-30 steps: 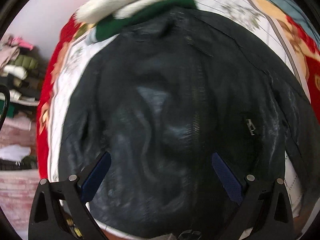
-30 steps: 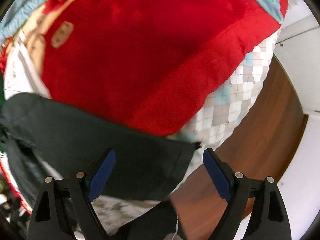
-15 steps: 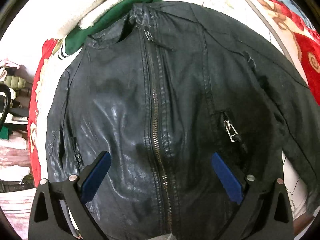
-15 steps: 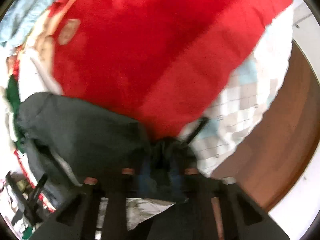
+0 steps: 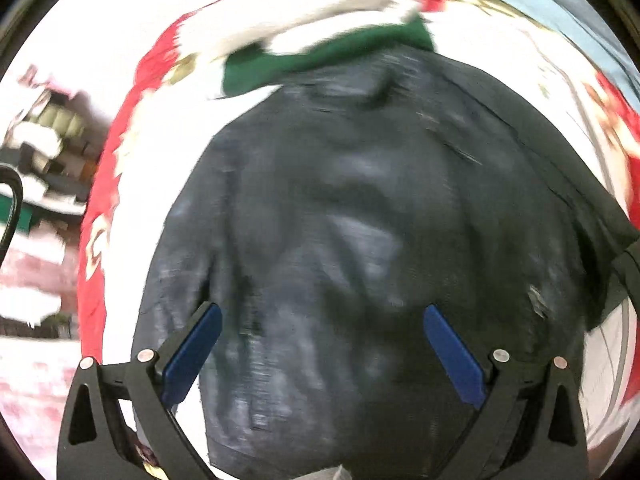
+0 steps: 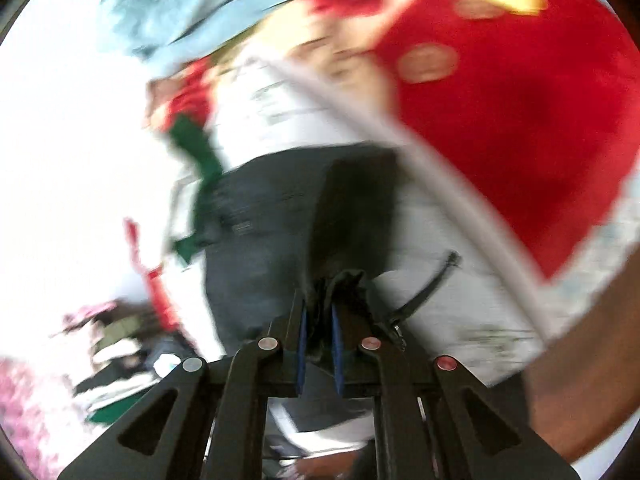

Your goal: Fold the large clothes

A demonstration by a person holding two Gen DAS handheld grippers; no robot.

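My right gripper (image 6: 319,344) is clamped on a bunched bit of the black jacket (image 5: 384,240), prob. the sleeve end/cuff, but blur makes it hard to be sure which part. Blue pads nearly together w/ dark fabric squeezed between them. From there the sleeve (image 6: 352,208) runs straight away from me, up toward the jacket body, which lies ahead and to the left in the right wrist view.

My left gripper (image 5: 320,344) is wide open, gripping nothing, hovering over the jacket's lower half. Jacket is spread flat on the red & white blanket (image 5: 100,220), collar end far from me, hem end near me, so its long axis runs roughly along my left gripper's line of sight. A green garment (image 5: 320,60) sits just past the collar, touching or overlapping it; can't tell which.

Key relation for next move, as I judge it: sleeve is on the right side, body lies to the left of it, so the fold goes leftward across the chest. Right hand is the one w/ the fabric, so it carries; left is nearer the body and could pin it down.

Both views are motion-blurred, so zip and seams aren't readable.
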